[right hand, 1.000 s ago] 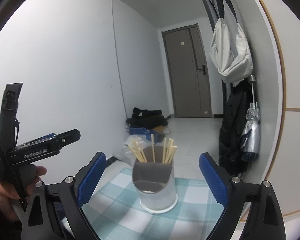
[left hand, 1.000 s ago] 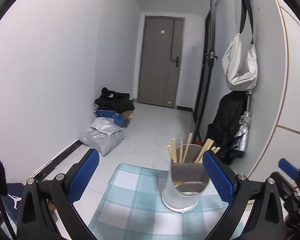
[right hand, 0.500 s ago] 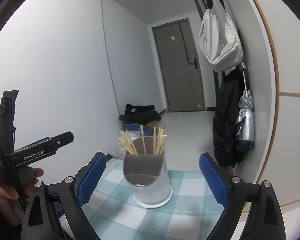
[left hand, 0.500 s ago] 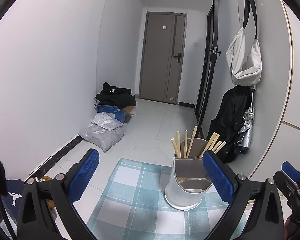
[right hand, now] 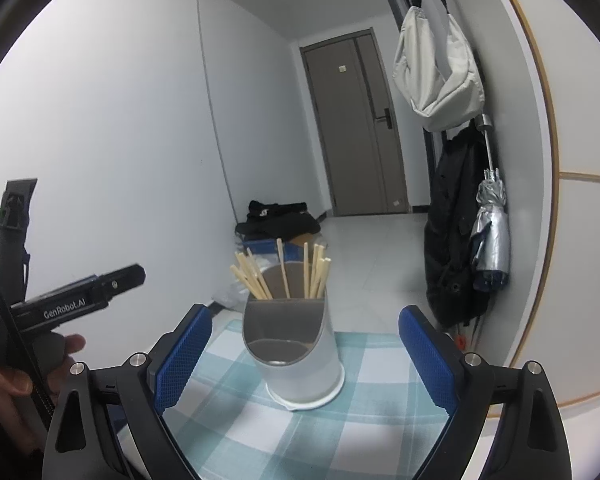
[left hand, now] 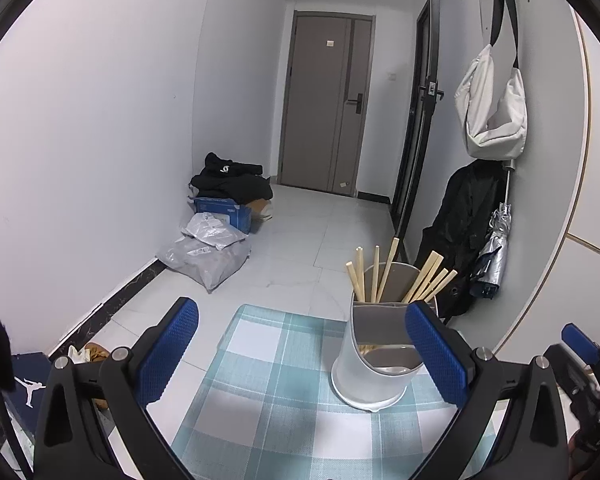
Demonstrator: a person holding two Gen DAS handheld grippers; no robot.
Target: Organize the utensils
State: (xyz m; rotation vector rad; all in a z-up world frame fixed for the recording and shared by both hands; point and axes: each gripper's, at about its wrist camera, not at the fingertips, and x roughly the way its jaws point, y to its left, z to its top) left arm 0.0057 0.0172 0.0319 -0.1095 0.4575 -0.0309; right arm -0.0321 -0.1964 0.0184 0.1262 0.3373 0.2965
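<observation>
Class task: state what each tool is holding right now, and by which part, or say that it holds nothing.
Nothing is held. The left tool and the right tool are both open and empty; the chopsticks stand in the holder on the checked cloth.

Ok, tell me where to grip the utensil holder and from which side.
Grip the utensil holder across its round lower body, coming in level from the front with the right gripper. Its jaws are open and already straddle it. The chopsticks fill the tall back, so avoid the top.
</observation>
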